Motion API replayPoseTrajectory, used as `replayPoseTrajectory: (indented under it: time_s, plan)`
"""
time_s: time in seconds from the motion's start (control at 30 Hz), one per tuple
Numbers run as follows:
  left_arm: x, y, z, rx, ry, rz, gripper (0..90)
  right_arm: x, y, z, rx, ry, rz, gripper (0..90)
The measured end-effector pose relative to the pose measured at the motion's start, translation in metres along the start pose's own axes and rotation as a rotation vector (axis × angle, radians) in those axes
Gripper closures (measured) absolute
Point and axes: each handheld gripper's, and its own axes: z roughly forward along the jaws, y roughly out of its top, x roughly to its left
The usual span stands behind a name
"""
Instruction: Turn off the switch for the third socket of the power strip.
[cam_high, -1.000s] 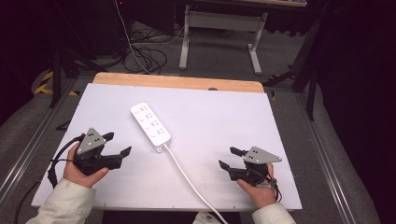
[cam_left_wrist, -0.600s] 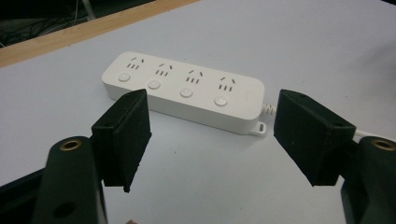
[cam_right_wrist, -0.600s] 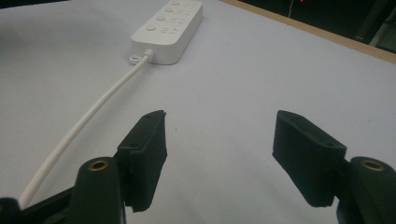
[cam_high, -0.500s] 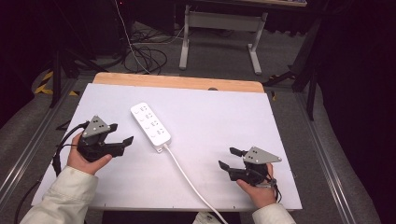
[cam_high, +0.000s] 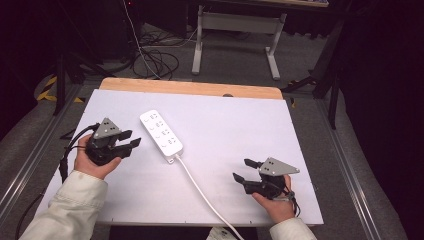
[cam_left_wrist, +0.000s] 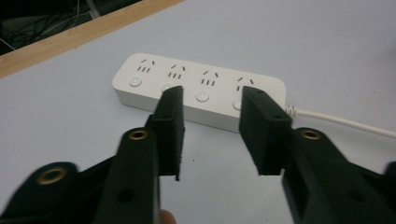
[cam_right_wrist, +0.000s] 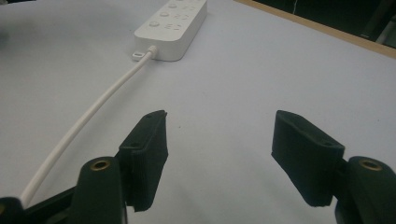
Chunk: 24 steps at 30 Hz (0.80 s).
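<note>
A white table (cam_high: 240, 125) with a bare wooden strip along its far edge took up most of the high view, standing on a grey floor where a tangle of cables (cam_high: 155, 55) lay beyond it. On the table's left-centre lay a white power strip (cam_high: 161, 132), angled, with four socket sets and four round buttons along its top; no brand or writing could be read on it. Its white cord (cam_high: 200, 192) ran from its near end toward the table's near edge.

The left gripper (cam_high: 131, 139), held in the person's left hand (cam_high: 92, 162), pointed at the strip from just beside its left flank. In the left gripper view its jaws stood apart with nothing between them, the fingertips (cam_left_wrist: 170, 100) short of the strip's side and not touching it.

The right gripper (cam_high: 245, 170) sat near the table's right front, well apart from the strip, jaws spread wide and empty, the cord passing to its left.
</note>
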Motion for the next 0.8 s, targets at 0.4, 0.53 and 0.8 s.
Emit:
replayPoseTrajectory:
  time_s: [0.4,0.53,0.8]
  plan:
    - [0.017,0.009,0.026,0.003,-0.011,-0.097,89.9,0.001,0.0,0.0,-0.004,0.005,-0.003,37.3]
    - [0.02,0.01,0.036,-0.017,-0.022,-0.109,89.9,0.001,0.0,0.0,-0.005,0.004,-0.006,37.2]
    - [0.029,0.009,0.054,-0.046,-0.041,-0.14,90.0,0.001,0.0,0.0,-0.008,0.008,-0.013,37.2]
